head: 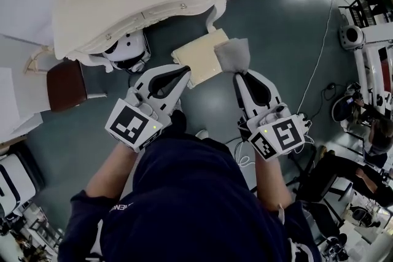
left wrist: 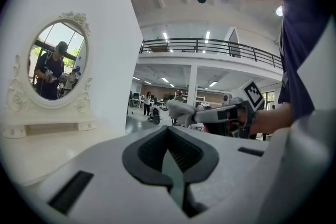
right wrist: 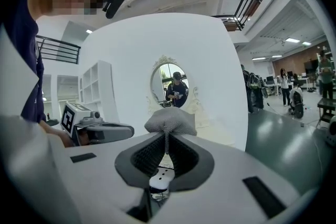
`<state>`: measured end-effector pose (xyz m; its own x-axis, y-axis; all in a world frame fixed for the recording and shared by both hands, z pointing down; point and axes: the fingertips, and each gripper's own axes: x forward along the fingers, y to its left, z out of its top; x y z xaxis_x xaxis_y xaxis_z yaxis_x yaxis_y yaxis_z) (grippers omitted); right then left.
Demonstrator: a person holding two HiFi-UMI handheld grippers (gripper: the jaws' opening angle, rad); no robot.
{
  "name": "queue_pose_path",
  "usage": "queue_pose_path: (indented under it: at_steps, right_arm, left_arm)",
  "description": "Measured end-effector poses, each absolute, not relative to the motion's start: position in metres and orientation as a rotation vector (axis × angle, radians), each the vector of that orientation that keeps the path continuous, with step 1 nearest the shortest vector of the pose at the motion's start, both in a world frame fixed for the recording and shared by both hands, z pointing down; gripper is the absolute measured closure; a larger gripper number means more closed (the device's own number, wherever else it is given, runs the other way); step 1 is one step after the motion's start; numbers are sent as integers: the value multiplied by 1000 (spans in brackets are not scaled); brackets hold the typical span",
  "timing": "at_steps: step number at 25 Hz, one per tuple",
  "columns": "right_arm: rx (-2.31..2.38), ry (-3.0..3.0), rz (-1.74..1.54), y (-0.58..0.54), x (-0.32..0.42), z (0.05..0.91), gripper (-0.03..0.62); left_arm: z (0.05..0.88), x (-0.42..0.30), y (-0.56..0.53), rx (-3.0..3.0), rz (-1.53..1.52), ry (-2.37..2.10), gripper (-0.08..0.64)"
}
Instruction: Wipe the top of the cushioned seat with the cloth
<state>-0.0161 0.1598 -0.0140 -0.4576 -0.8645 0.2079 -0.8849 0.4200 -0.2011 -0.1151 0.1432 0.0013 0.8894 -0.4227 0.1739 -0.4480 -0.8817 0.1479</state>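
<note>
The cushioned seat [head: 198, 60] is a cream square pad on the green floor below me, just in front of the white dressing table. A grey cloth [head: 232, 54] is bunched up, and my right gripper [head: 237, 73] is shut on it; in the head view it overlaps the seat's right corner. In the right gripper view the cloth [right wrist: 169, 120] puffs out above the closed jaws, held up at about mirror height. My left gripper [head: 183, 73] hangs beside it to the left, shut with nothing in it, its jaws meeting [left wrist: 169, 131]. From there I see the cloth [left wrist: 178, 111] too.
The white dressing table [head: 123, 3] with its oval mirror [right wrist: 170, 84] stands beyond the seat. A round white device [head: 129, 52] sits under it and a brown stool [head: 66, 84] stands at the left. Cables [head: 319, 58] and equipment [head: 353, 37] lie to the right.
</note>
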Motion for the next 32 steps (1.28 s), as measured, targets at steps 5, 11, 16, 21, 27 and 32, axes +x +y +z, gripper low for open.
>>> queue_pose_path:
  at_steps: [5, 11, 16, 21, 27, 32]
  right_arm:
    - [1606, -2551, 459, 128, -31, -7, 552]
    - [1594, -2531, 469, 104, -39, -1, 552]
    - [1582, -2522, 493, 90, -39, 10, 552]
    - [1529, -2541, 500, 76, -34, 19, 552]
    - [1373, -2573, 511, 48, -30, 52, 552]
    - [1218, -2624, 540, 21, -28, 77, 552]
  left_arm:
    - [6, -131, 107, 2870, 216, -656, 552]
    - [12, -142, 81, 2855, 218, -668, 554]
    - [22, -145, 67, 2826, 256, -704, 552]
    - [29, -141, 60, 2804, 260, -745, 554]
    - [46, -126, 39, 2763, 271, -867, 552]
    - [77, -116, 27, 2668, 348, -962, 552]
